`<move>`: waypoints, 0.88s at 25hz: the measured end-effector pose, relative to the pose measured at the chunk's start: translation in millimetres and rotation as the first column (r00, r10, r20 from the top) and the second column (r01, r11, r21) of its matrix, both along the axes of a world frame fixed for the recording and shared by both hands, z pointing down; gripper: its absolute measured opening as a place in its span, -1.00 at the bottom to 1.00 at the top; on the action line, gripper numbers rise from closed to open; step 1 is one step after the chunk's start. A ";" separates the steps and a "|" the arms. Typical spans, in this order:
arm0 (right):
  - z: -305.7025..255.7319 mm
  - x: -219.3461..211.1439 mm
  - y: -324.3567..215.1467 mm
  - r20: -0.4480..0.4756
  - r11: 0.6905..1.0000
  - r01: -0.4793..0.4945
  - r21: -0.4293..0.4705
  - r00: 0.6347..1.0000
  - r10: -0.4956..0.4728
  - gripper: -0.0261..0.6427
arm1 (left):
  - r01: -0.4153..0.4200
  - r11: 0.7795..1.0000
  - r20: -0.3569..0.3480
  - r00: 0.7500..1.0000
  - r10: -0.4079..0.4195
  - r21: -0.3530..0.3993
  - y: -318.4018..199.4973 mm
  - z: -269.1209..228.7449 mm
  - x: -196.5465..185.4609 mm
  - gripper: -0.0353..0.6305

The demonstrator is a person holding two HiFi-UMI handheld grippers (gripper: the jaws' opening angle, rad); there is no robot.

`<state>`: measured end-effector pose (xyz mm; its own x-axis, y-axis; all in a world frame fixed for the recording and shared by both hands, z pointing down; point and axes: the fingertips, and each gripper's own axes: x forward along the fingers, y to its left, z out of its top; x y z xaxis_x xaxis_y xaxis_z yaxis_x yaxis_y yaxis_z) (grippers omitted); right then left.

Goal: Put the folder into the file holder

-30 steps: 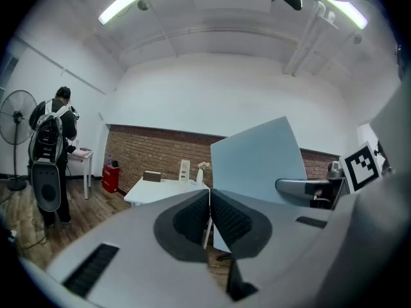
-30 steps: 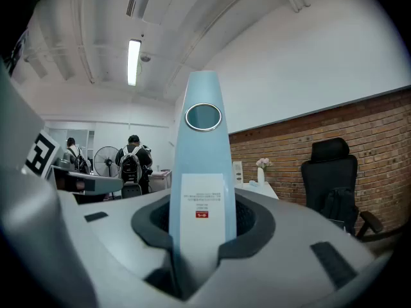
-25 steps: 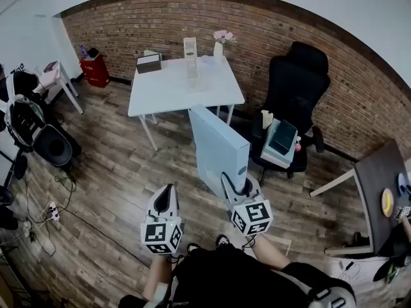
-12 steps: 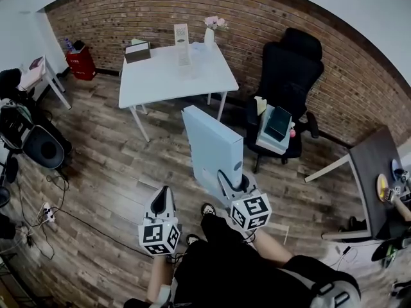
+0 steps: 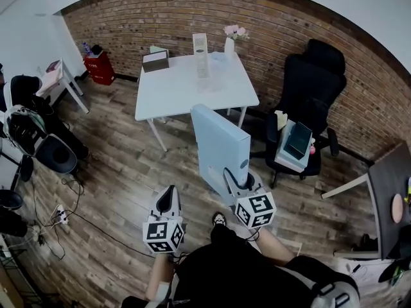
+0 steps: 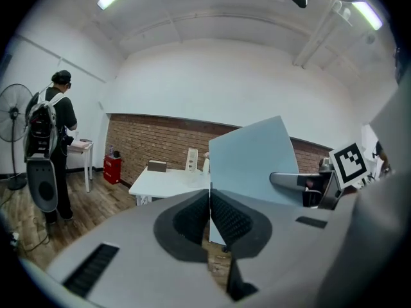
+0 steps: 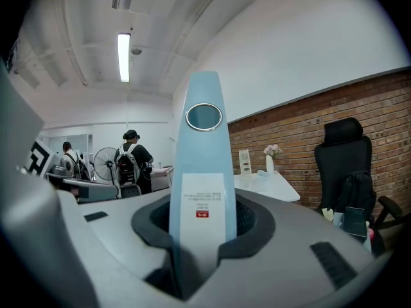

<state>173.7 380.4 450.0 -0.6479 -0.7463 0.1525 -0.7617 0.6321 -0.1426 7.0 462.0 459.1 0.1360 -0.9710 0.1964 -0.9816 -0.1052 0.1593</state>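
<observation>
Moved on slightly toward the white table [image 5: 180, 90], the folder [image 5: 221, 147] stands upright above the floor, spine clamped in right gripper [image 5: 237, 178]. Left gripper [image 5: 168, 192] alongside, jaws pressed together on nothing. File holder [image 5: 200, 46] on the table's far side, well apart.

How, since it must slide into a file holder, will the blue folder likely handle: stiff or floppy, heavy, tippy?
Probably stiff: the folder stands as an upright slab though the right gripper grips only its spine. Likely light, since one gripper carries it. Tall and thin, it may tip if stood loosely.
</observation>
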 end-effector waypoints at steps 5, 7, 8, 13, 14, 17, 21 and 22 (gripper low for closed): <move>-0.3 8.0 -46.0 0.024 0.999 -0.036 0.004 0.999 0.036 -0.48 | -0.064 0.998 0.013 0.998 0.064 -0.014 -53.6 3.0 13.3 -0.82; 4.1 19.3 -62.6 0.035 0.999 -0.052 -0.011 0.998 0.053 -0.48 | -0.097 0.995 0.017 0.995 0.098 -0.031 -72.1 8.4 27.7 -0.82; 6.3 25.7 -70.0 0.039 0.998 -0.060 -0.019 0.997 0.061 -0.48 | -0.111 0.993 0.020 0.993 0.112 -0.041 -80.5 11.5 34.7 -0.82; 12.0 45.6 -107.4 0.033 0.996 -0.088 -0.030 0.996 0.089 -0.48 | -0.141 0.988 0.017 0.990 0.143 -0.069 -122.2 21.1 52.3 -0.82; 12.5 47.4 -114.6 0.031 0.996 -0.088 -0.033 0.996 0.089 -0.47 | -0.142 0.987 0.014 0.990 0.143 -0.071 -130.4 21.7 53.6 -0.82; 15.9 52.2 -133.8 0.023 0.996 -0.077 -0.033 0.997 0.077 -0.47 | -0.134 0.988 0.003 0.991 0.135 -0.073 -152.2 26.0 58.8 -0.82; 24.2 57.7 -158.8 0.019 0.997 -0.064 -0.041 0.998 0.065 -0.47 | -0.125 0.988 -0.006 0.992 0.125 -0.090 -170.1 37.6 68.5 -0.82; 26.7 57.5 -165.5 0.019 0.997 -0.063 -0.050 0.998 0.064 -0.47 | -0.122 0.988 -0.007 0.993 0.121 -0.100 -172.5 40.6 68.2 -0.82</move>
<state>231.1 214.9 476.7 -0.6024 -0.7782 0.1774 -0.7969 0.5740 -0.1883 75.2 289.5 499.7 0.2521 -0.9228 0.2913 -0.9623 -0.2072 0.1762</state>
